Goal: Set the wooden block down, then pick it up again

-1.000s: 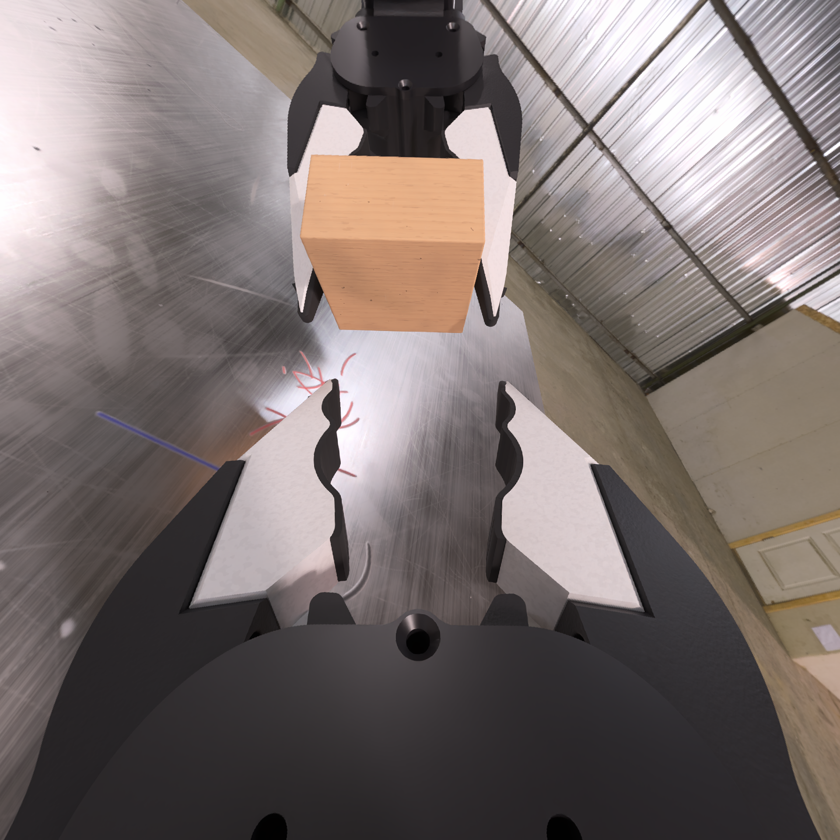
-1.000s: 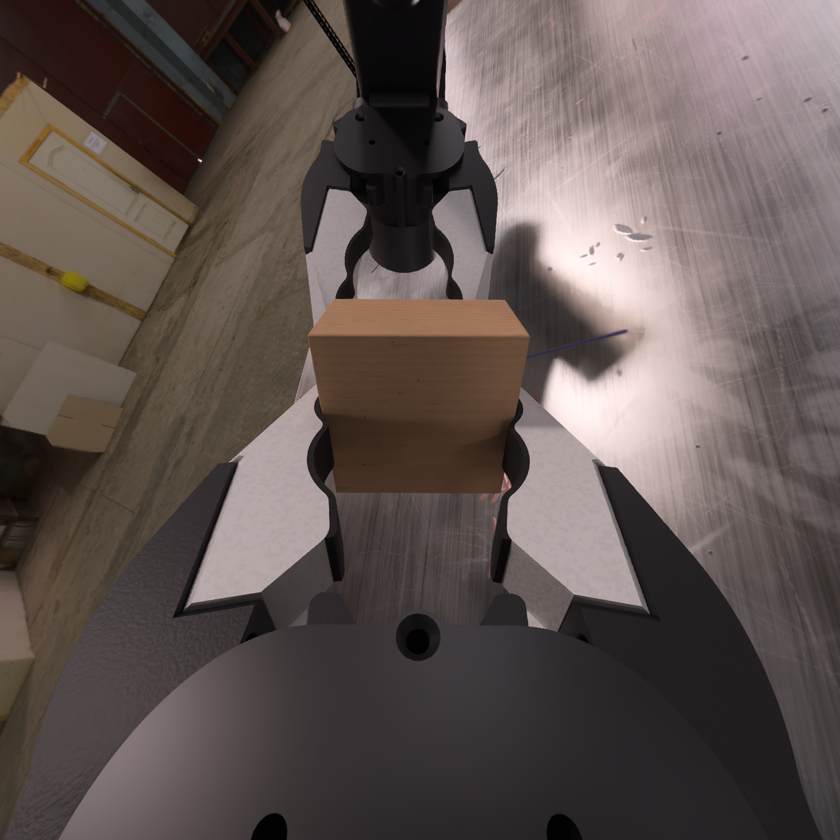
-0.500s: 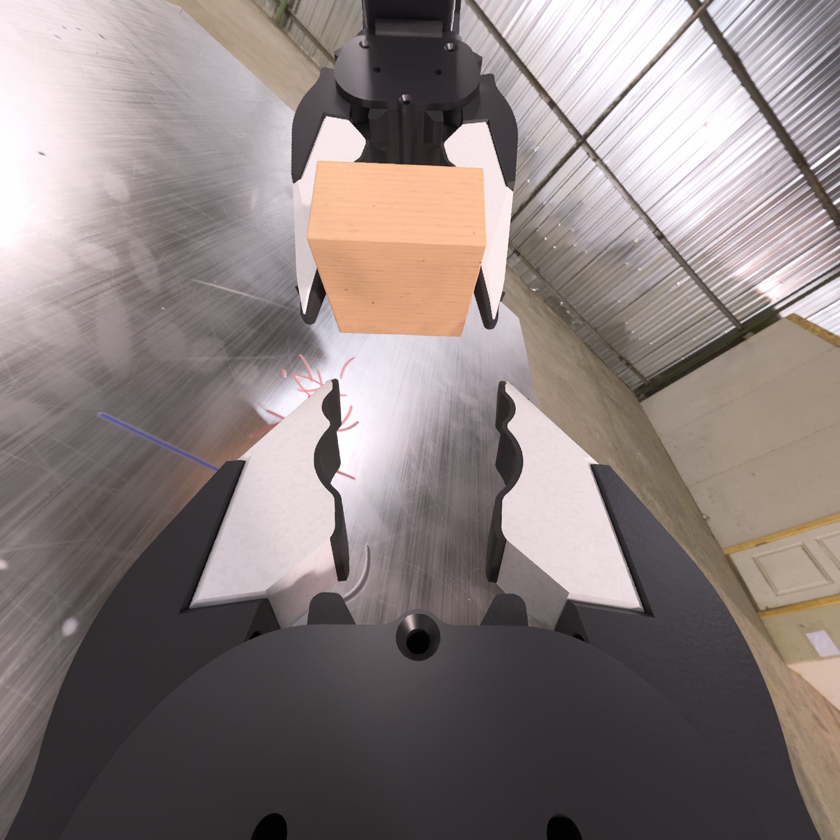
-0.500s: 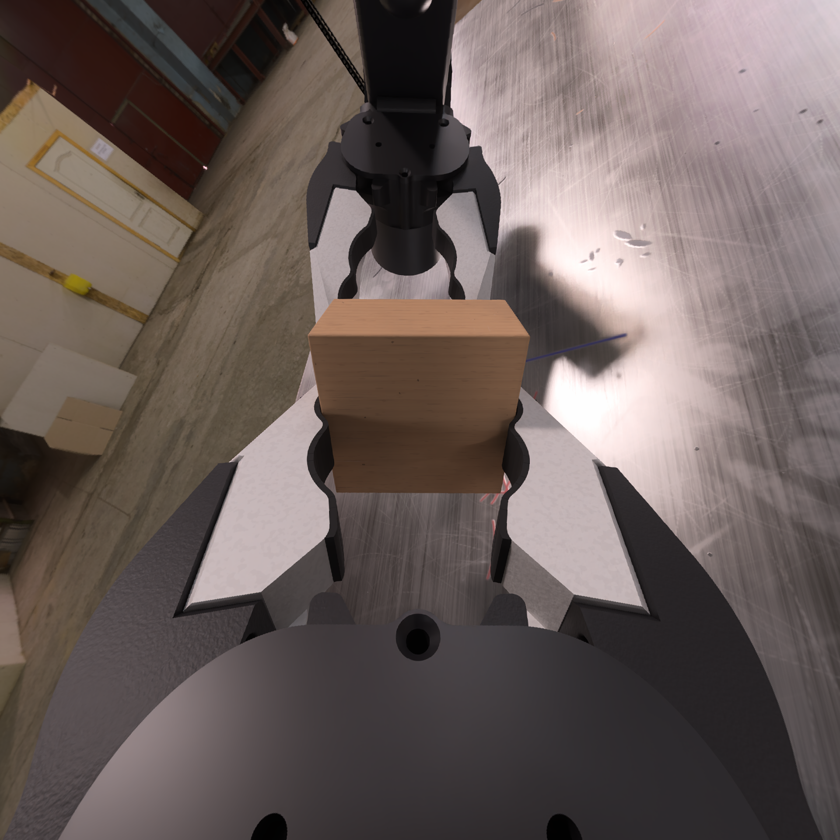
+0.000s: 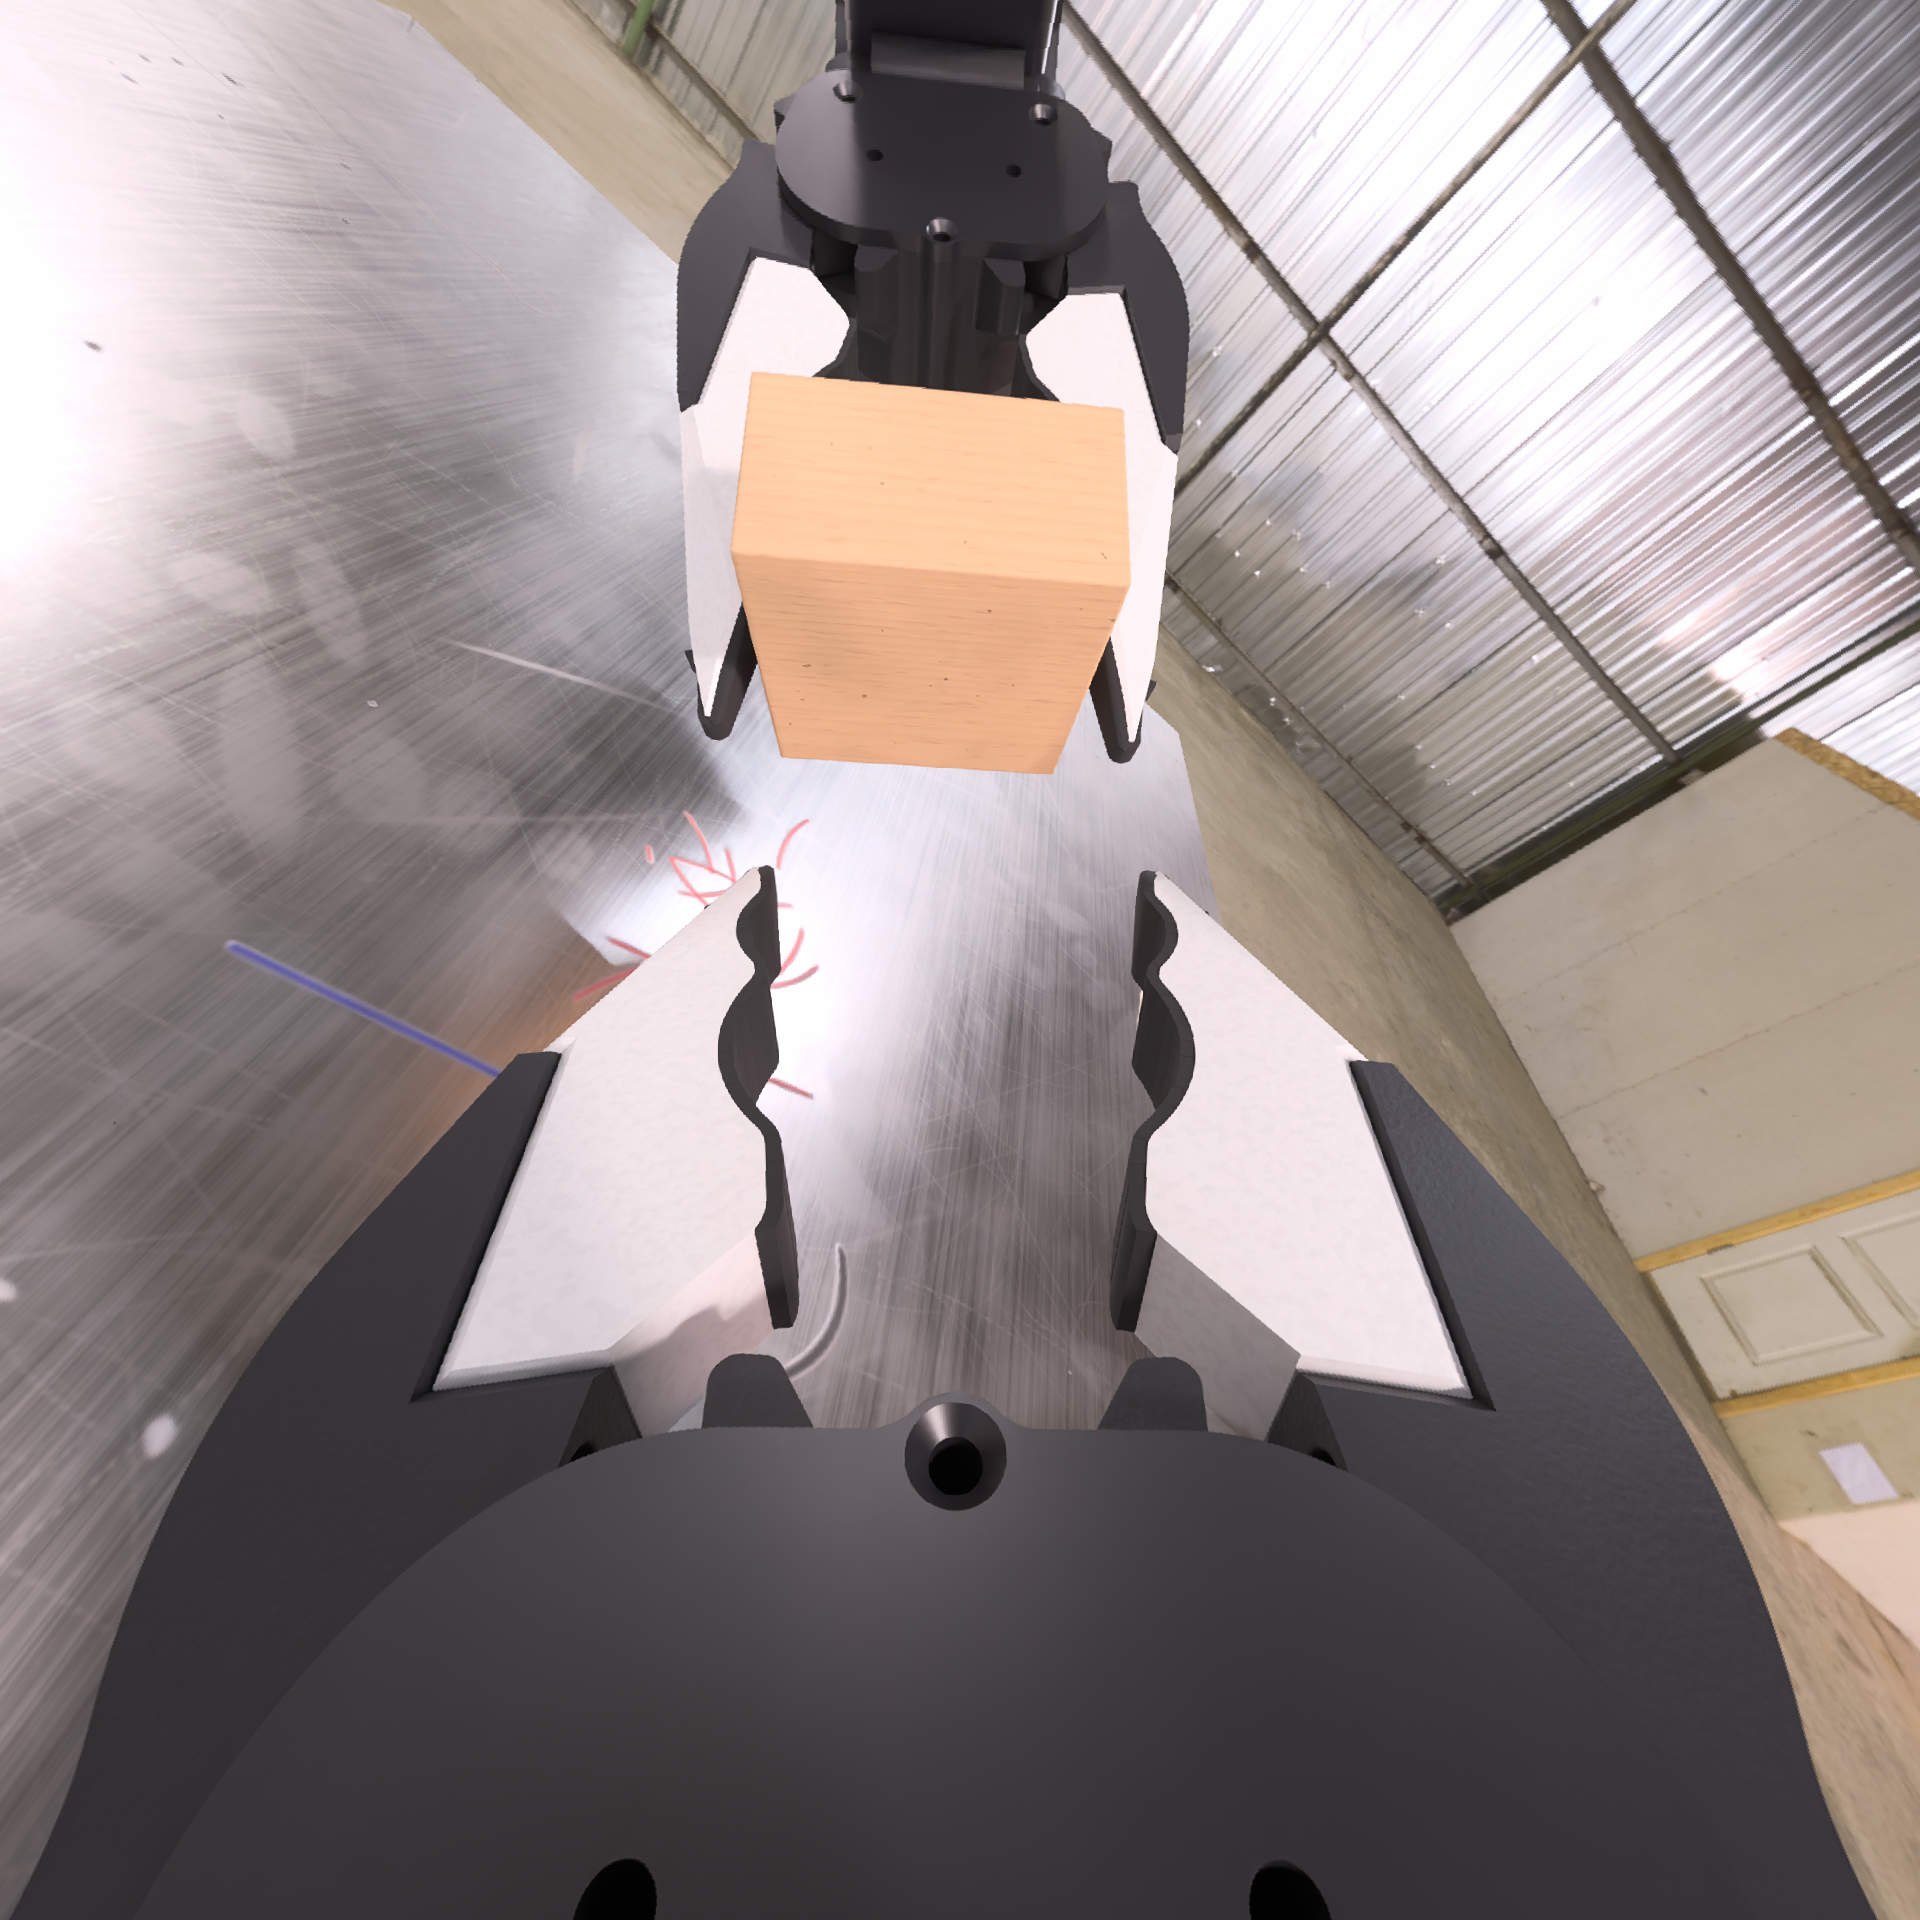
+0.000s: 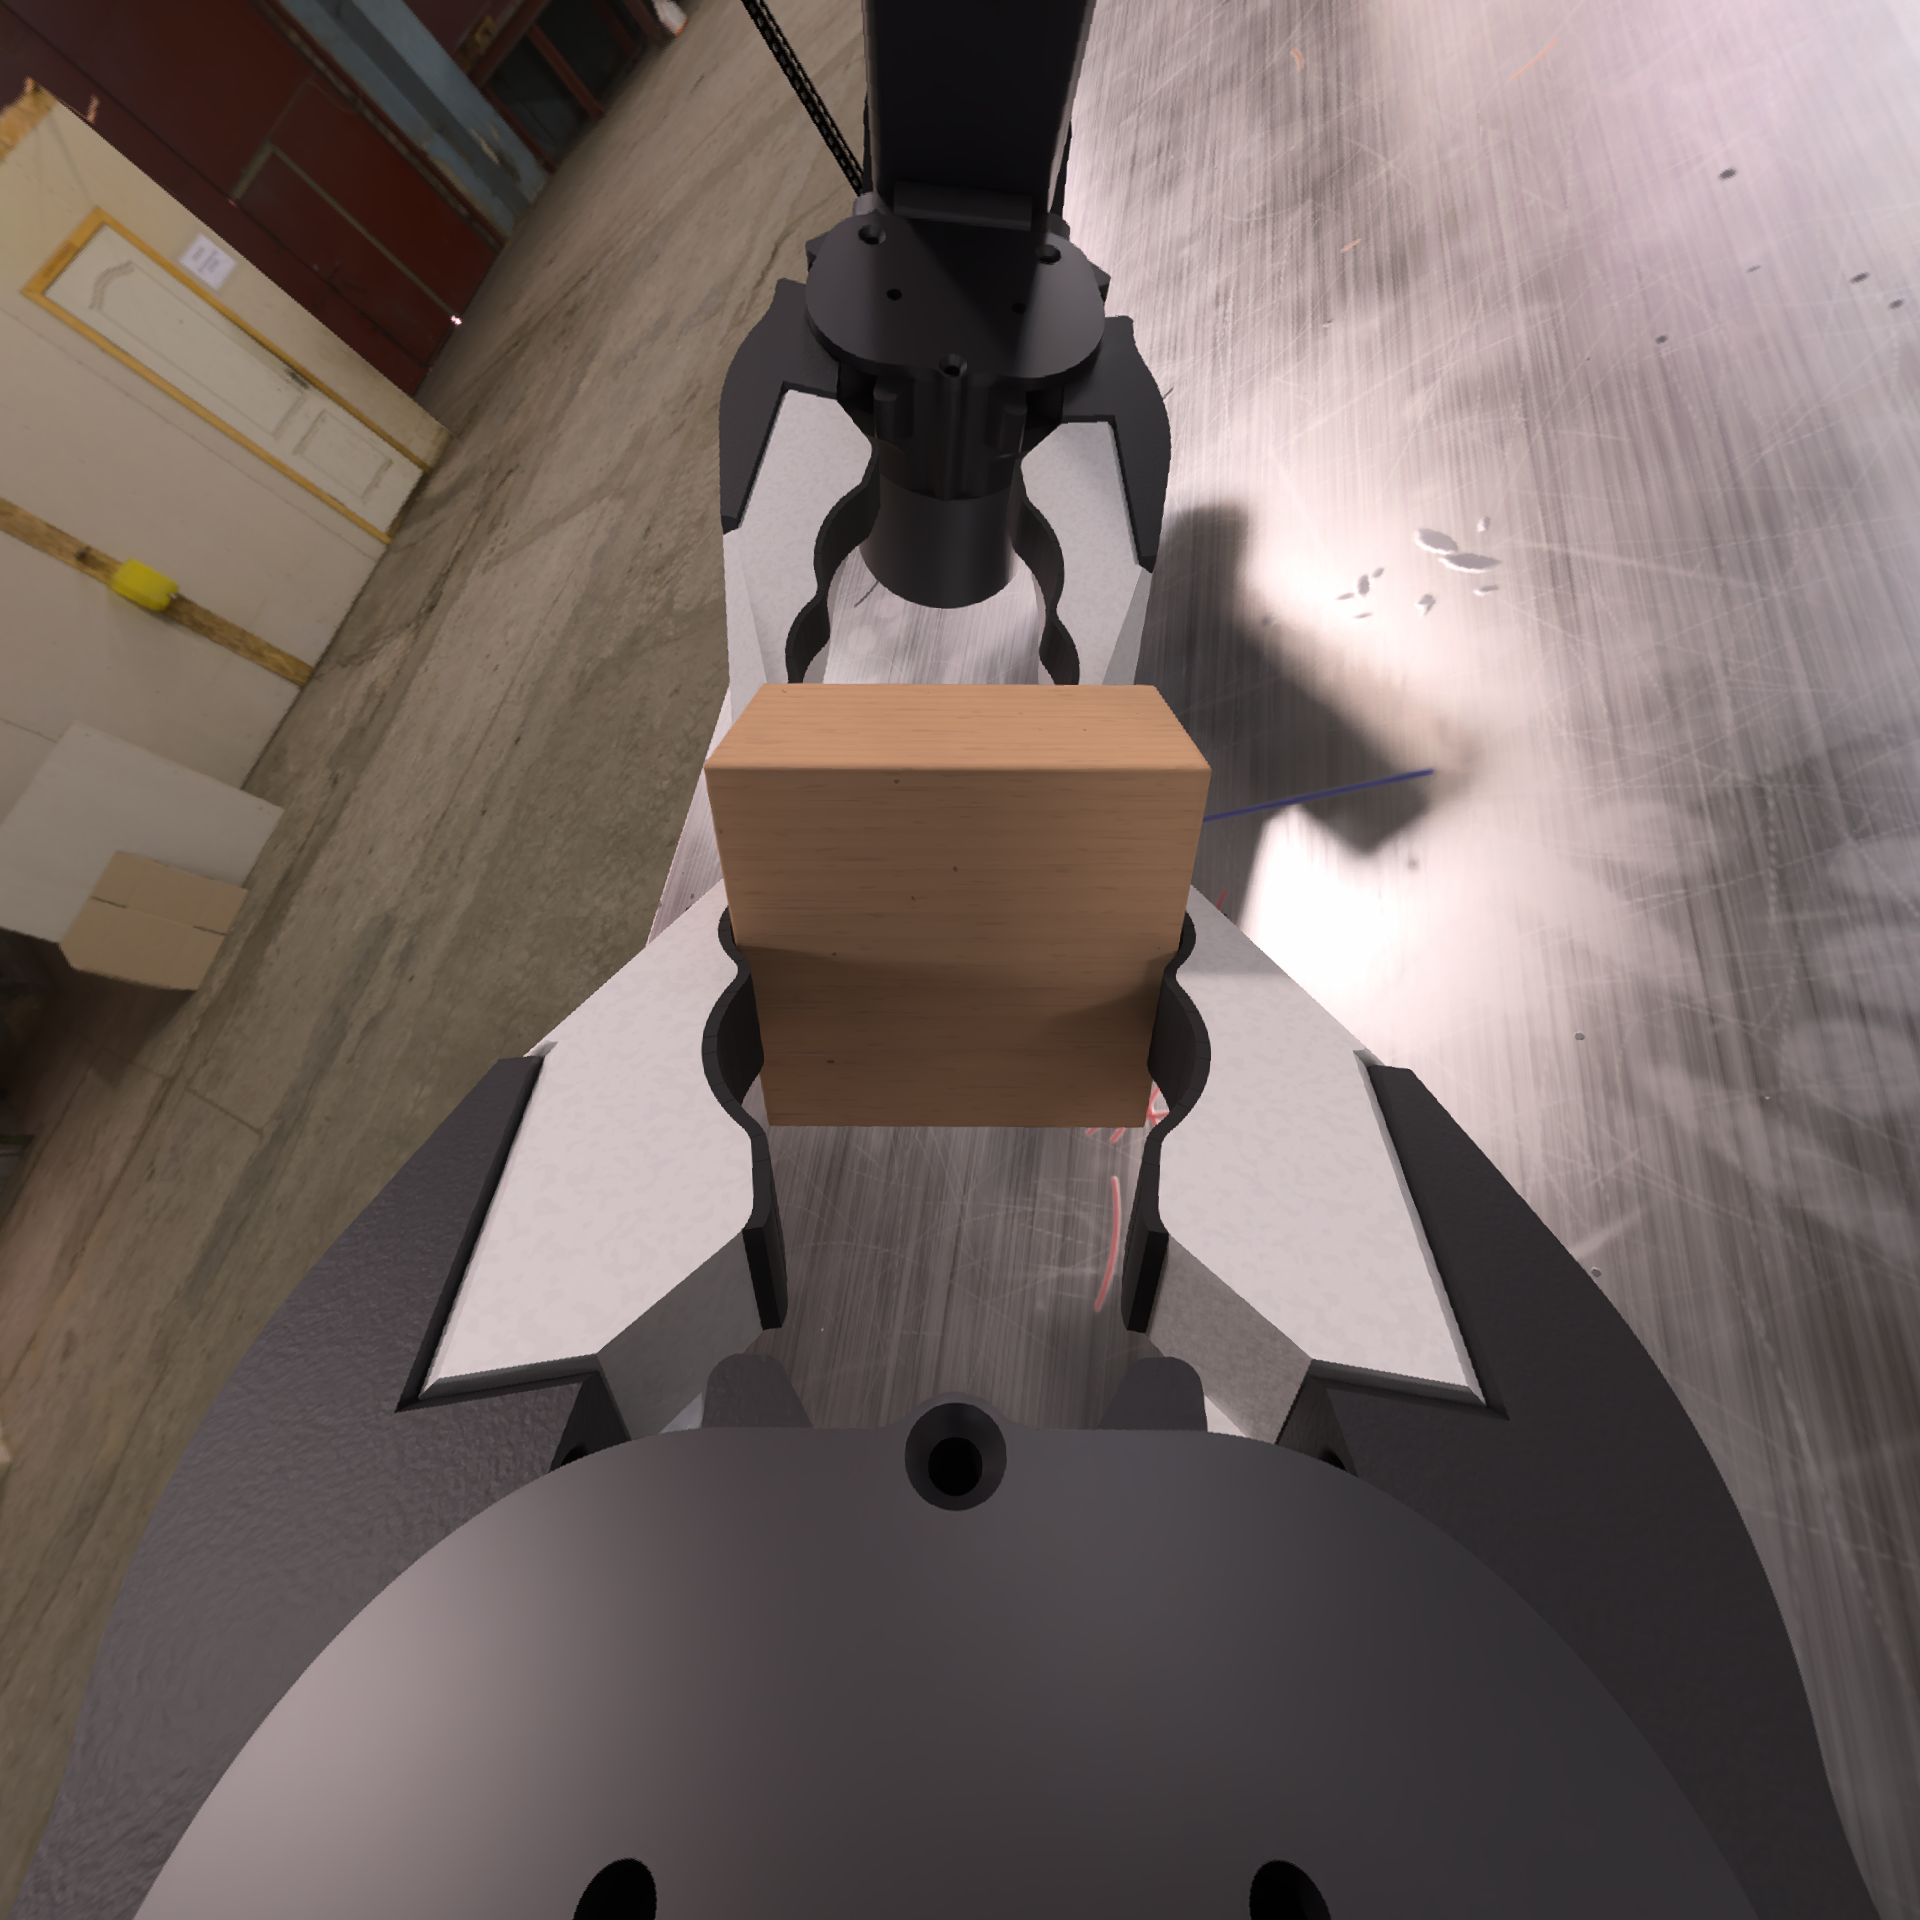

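Note:
The wooden block [image 6: 956, 894] is a light tan cuboid gripped between the fingers of my right gripper [image 6: 956, 925], which is shut on it above the brushed metal table [image 6: 1558, 935]. In the left wrist view the block [image 5: 930, 571] shows straight ahead, held by the right gripper [image 5: 920, 738]. My left gripper [image 5: 956, 904] is open and empty, facing the block with a short gap between them. It also shows beyond the block in the right wrist view [image 6: 935, 670], jaws apart.
Red scribbles [image 5: 717, 883] and a thin blue line [image 5: 353, 1003] mark the table [image 5: 312, 520]. The table edge runs beside a concrete floor [image 6: 468, 727]. Cream door panels [image 6: 156, 364], a cardboard box [image 6: 145, 914] and a corrugated metal wall [image 5: 1558, 416] stand farther off.
Both views have tilted a little and the two grippers have drawn slightly apart. The right gripper still holds the block; the left stays open.

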